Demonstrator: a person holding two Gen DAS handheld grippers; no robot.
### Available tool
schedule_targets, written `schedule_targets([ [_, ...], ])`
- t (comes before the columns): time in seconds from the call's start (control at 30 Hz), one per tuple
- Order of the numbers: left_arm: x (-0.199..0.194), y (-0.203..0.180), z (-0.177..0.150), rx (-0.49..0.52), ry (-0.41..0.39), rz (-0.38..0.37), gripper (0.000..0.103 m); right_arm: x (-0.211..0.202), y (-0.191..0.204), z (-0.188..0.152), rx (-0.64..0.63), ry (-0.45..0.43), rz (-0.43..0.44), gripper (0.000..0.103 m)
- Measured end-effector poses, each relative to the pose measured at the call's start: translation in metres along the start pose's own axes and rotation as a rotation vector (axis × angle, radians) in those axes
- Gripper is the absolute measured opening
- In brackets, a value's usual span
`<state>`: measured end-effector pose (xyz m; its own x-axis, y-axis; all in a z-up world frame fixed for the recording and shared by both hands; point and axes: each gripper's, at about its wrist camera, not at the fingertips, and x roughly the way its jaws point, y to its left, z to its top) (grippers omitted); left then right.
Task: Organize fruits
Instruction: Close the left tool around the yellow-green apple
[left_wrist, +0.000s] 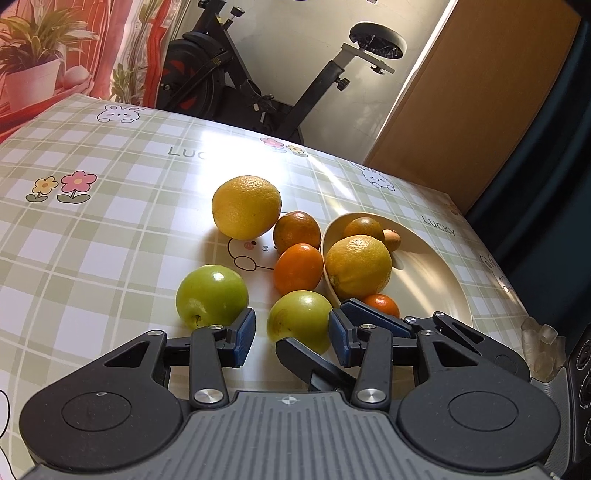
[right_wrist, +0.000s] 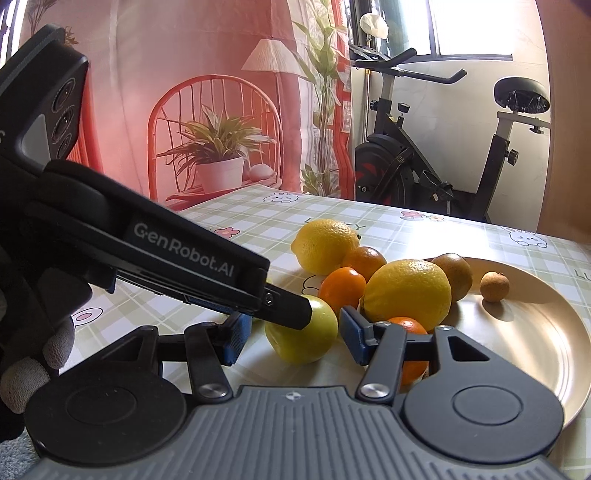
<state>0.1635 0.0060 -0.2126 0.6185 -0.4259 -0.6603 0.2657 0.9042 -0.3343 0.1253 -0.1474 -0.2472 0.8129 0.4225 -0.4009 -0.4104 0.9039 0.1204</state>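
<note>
Two handheld grippers converge on one green apple (left_wrist: 300, 320) near the front edge of a table covered in a green plaid cloth (left_wrist: 92, 236), where loose fruit waits to be gathered onto a cream plate (left_wrist: 436, 280).

The apple sits just left of the plate's rim, directly ahead of both tools and between their fingertips. The left gripper (left_wrist: 291, 334) has its blue pads apart with the apple between them, neither pad clearly pressing on it. The right gripper (right_wrist: 291, 334) is likewise spread wide around the same fruit, and in its view the left gripper's dark finger lies across the apple's near-left shoulder, apparently touching the skin. The apple is close to round, so no long axis governs the grasp; what matters is that it is centred in both openings, and the two tools are about equally near. A gloved hand (right_wrist: 33, 354) shows at the left edge of the right wrist view.

A second green apple (left_wrist: 211, 295) rests just left of the left gripper's left pad. Farther back on the cloth lie a large lemon (left_wrist: 245, 206) and two oranges (left_wrist: 297, 266), close together. The plate already holds another lemon (left_wrist: 358, 267), a dull orange, a small brown fruit and a small mandarin (left_wrist: 382, 304) by its near rim.

Judged from this, only one gripper needs to close; the other should clear off to avoid a clash.
</note>
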Motion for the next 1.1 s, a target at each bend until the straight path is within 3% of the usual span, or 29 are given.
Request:
schedule_targets([
  [0.43, -0.004, 0.007, -0.003, -0.034, -0.004, -0.007, 0.048, 0.016, -0.004, 0.005, 0.013, 0.081, 0.017, 0.051],
  [1.1, 0.012, -0.003, -0.005, 0.03, 0.011, -0.028, 0.048, 0.015, -0.002, 0.002, 0.01, 0.082, 0.014, 0.05],
])
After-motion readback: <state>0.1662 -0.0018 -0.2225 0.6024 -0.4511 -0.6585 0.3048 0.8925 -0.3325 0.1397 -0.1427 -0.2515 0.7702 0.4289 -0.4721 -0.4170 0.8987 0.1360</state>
